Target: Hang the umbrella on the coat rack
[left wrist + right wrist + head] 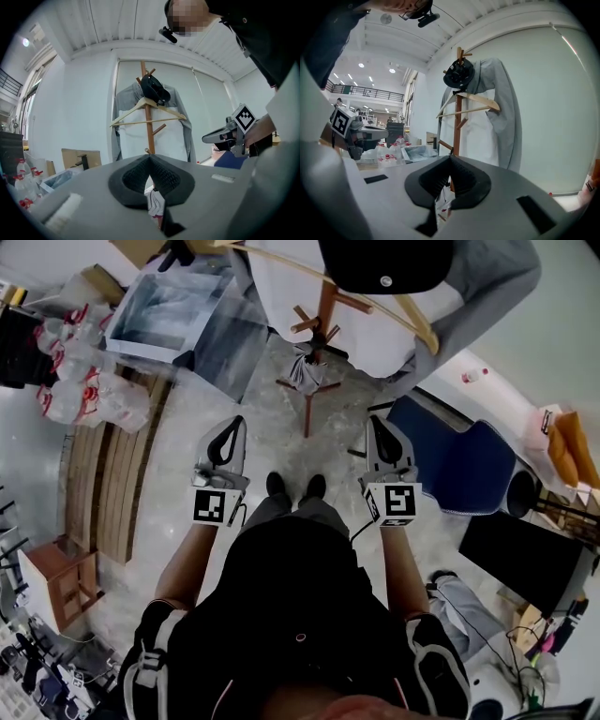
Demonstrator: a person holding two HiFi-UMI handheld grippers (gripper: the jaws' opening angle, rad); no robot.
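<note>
On the floor [272,448] stands the rack [307,407], with a pallet [112,486] and bottles [75,381] to its left.

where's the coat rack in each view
head view: coat rack top centre, seen from above.
left gripper view: coat rack upright, dead centre.
right gripper view: coat rack upright, just right of centre.
shared landmark: the wooden hanger on it.
</note>
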